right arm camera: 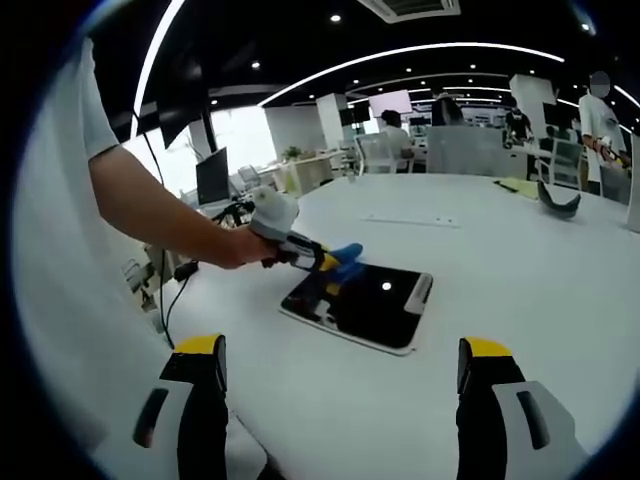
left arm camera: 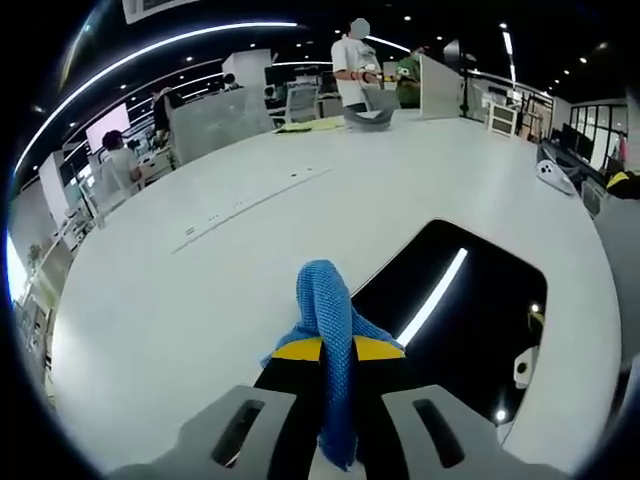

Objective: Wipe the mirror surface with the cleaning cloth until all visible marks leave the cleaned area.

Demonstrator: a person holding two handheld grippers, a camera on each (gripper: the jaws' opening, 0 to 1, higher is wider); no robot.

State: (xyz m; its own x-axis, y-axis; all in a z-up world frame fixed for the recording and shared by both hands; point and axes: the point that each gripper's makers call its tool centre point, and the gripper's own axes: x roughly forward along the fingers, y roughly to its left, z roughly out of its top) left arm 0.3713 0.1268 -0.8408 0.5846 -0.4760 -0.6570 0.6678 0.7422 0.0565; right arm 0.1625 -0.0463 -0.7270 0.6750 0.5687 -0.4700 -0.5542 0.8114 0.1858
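One white table [right arm camera: 520, 300] in an open office.

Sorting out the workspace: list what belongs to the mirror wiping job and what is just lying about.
Belongs to the job:
- mirror, flat on the table
- blue cleaning cloth, clamped in the left tool
- right tool, open, holding nothing

Just lying about:
- grey curved object
- yellow sheets
- white table
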